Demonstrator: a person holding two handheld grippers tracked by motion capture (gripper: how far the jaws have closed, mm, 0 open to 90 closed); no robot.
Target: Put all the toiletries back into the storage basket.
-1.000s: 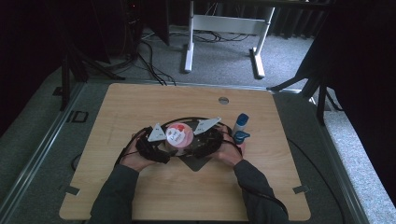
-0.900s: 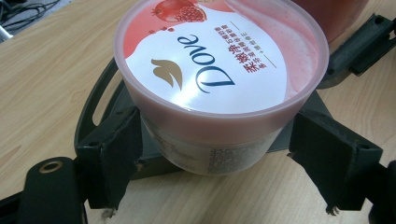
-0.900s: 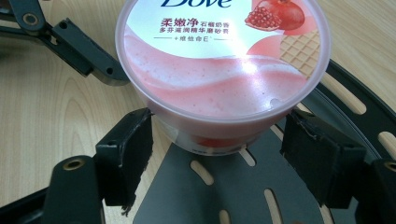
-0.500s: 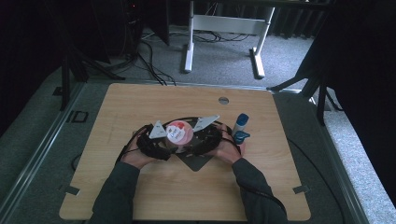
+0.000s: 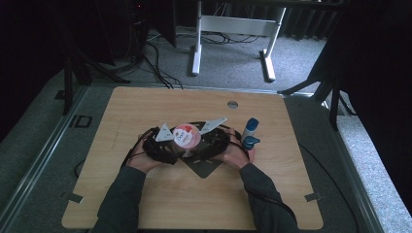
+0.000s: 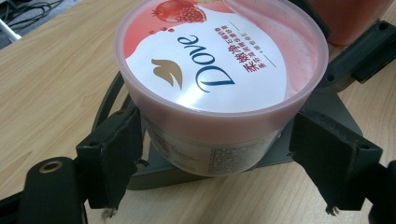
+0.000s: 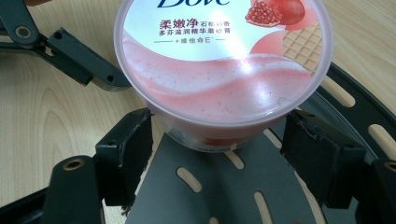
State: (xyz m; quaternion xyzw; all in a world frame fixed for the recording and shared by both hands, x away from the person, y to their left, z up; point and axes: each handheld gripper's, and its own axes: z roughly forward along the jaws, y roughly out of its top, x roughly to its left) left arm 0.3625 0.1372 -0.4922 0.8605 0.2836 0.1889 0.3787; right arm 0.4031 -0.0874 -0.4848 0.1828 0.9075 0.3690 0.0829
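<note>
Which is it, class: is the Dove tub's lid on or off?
On. The printed lid covers the whole top of the Dove tub, its rim overhanging the wall all round.

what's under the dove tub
The Dove tub stands on a dark grey slotted plate lying on the wooden table. The tub's base hides the plate beneath it.

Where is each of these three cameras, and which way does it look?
High view: above the table, looking forward and down; forearms, hands and both grippers.
Left gripper view: on the left gripper, looking along its jaws at the pink tub.
Right gripper view: on the right gripper, facing that tub.
All share the tub.
</note>
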